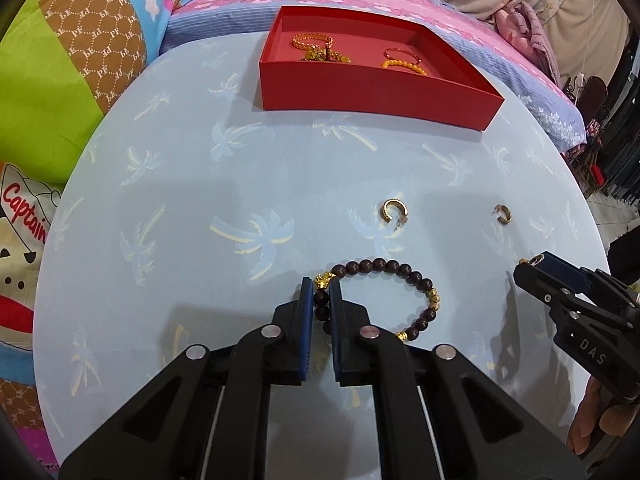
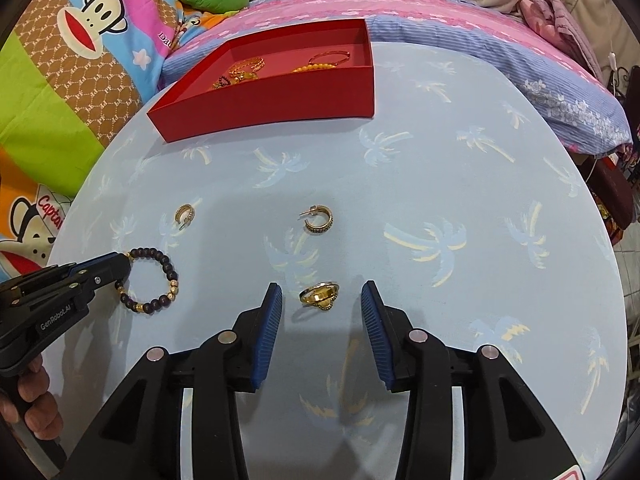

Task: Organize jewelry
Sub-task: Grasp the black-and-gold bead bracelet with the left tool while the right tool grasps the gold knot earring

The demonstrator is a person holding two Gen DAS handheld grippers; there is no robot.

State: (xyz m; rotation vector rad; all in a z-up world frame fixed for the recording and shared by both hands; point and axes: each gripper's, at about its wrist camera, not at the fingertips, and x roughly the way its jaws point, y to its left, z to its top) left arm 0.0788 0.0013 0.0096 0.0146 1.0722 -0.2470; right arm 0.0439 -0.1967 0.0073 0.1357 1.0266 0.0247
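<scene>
My left gripper (image 1: 321, 286) is shut on the dark beaded bracelet (image 1: 400, 268) next to its gold charm; the bracelet lies on the table. It also shows in the right wrist view (image 2: 166, 266). My right gripper (image 2: 321, 298) is open, its fingers on either side of a gold ring (image 2: 320, 295) on the table. Two gold hoop earrings (image 2: 185, 214) (image 2: 319, 220) lie farther out. A red box (image 1: 372, 92) at the back holds several gold and orange bracelets (image 1: 400, 64).
The round table (image 1: 240, 184) has a light blue palm-print cloth. Bright cartoon-print bedding (image 1: 60, 80) lies to the left and a pink and blue pillow (image 2: 500, 40) behind the red box (image 2: 272, 96).
</scene>
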